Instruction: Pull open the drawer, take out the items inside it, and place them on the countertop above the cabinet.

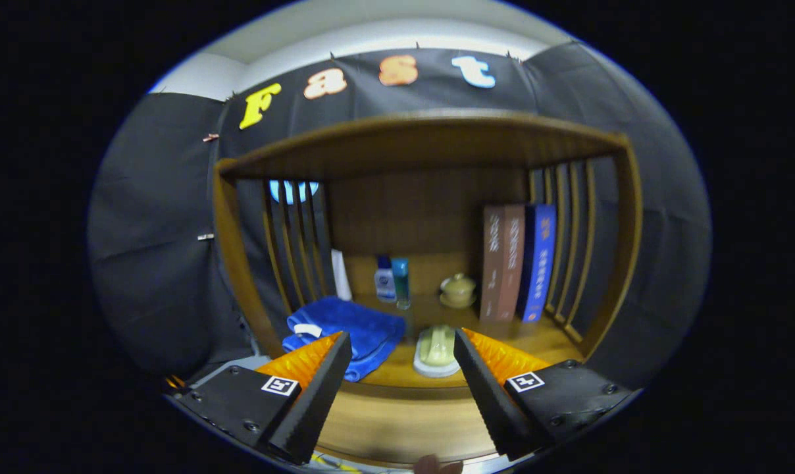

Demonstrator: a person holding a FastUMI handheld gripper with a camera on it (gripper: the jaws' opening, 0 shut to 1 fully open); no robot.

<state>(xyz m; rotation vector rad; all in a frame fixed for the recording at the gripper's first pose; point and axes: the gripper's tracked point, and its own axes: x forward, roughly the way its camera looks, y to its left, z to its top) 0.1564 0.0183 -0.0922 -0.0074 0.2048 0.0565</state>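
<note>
My gripper (402,336) is open, with nothing held between its fingers. Just ahead of the fingertips lies the wooden countertop (542,339) of the cabinet. On it, between and just beyond the fingers, a pale soap bar rests in a white dish (437,352). By the left fingertip a folded blue towel (348,329) lies on the countertop. The cabinet's wooden front (397,421) runs below and between the fingers. A small rounded brown thing (437,465), maybe the drawer's knob, peeks in beneath it.
Further back on the countertop stand two small bottles (393,280), a white upright item (340,275), a lidded cream cup (457,289) and three upright books (517,263). Slatted wooden sides (292,243) and a top board (424,135) enclose this shelf space.
</note>
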